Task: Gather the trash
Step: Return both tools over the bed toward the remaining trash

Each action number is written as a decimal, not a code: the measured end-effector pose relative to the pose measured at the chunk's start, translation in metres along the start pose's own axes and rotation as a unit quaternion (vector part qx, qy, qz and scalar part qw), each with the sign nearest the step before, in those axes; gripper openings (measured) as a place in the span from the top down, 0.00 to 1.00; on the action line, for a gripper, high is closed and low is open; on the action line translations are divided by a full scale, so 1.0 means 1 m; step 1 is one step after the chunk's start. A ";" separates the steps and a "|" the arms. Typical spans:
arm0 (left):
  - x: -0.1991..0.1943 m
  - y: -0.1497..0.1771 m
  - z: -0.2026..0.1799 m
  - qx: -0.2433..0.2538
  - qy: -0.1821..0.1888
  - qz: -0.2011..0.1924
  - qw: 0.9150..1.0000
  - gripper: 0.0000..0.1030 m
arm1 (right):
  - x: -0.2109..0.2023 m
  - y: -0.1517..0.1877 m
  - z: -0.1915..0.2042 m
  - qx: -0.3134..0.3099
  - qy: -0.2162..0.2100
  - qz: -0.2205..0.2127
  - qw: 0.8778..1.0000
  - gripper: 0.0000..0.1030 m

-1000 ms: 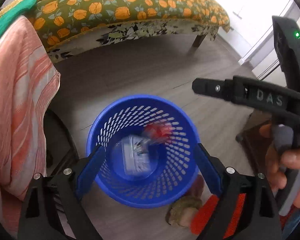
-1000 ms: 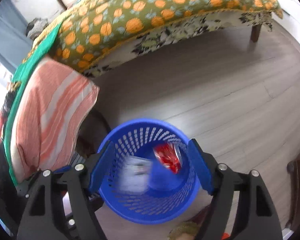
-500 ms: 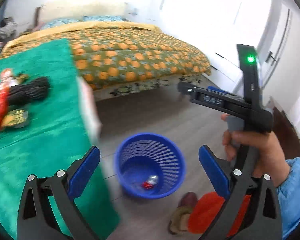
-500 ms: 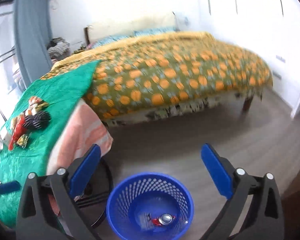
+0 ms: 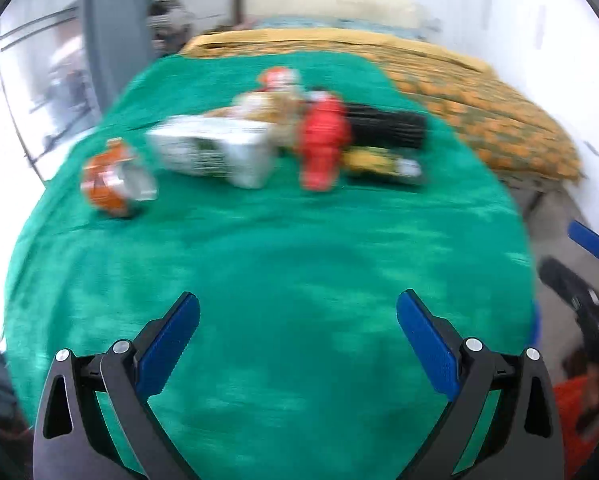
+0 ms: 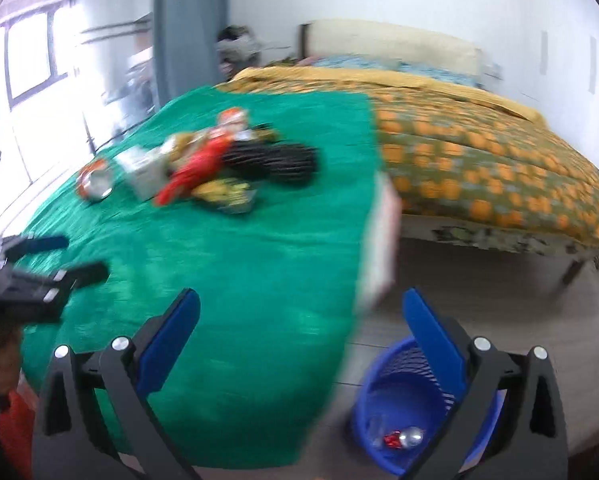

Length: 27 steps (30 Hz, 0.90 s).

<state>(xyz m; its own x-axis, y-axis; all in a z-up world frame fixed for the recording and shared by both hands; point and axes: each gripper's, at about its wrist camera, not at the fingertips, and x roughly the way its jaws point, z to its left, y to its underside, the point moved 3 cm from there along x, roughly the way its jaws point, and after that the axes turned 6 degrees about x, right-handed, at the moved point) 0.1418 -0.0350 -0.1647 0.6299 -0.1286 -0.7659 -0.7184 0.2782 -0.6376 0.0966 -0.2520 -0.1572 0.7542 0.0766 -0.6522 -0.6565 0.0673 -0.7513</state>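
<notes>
A pile of trash lies on the green cloth (image 5: 283, 264): an orange and silver can (image 5: 113, 180), a white carton (image 5: 215, 150), a red wrapper (image 5: 323, 144), a black wrapper (image 5: 383, 126) and a yellow wrapper (image 5: 379, 164). The same pile shows in the right wrist view, with the red wrapper (image 6: 197, 170) in its middle. My left gripper (image 5: 297, 340) is open and empty over the near cloth. My right gripper (image 6: 299, 340) is open and empty at the cloth's right edge. The blue basket (image 6: 373, 396) stands on the floor below it, with a crushed can (image 6: 409, 436) inside.
A bed with an orange-patterned cover (image 6: 491, 160) stands behind and to the right. Grey wood floor (image 6: 499, 300) lies between bed and basket. A grey curtain (image 6: 189, 28) and a window (image 6: 27, 56) are at the far left. The views are motion-blurred.
Both grippers have risen from over the basket and swung left to face the green cloth and the trash pile. Two pieces of trash dropped into the basket.
</notes>
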 end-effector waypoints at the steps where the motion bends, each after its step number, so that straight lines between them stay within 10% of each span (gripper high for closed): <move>1: 0.001 0.000 0.014 -0.004 -0.012 -0.002 1.000 0.05 | 0.005 -0.001 0.015 -0.009 -0.002 0.007 1.000 0.04; 27: 0.027 0.013 0.047 0.027 -0.074 0.015 0.997 0.05 | 0.105 -0.021 0.081 -0.018 0.036 0.101 0.994 0.04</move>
<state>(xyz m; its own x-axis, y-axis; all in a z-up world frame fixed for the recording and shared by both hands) 0.1631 0.0100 -0.1895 0.6478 0.0217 -0.7615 -0.7233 0.3316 -0.6057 0.1886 -0.1650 -0.2023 0.6071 0.0128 -0.7945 -0.7946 0.0217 -0.6068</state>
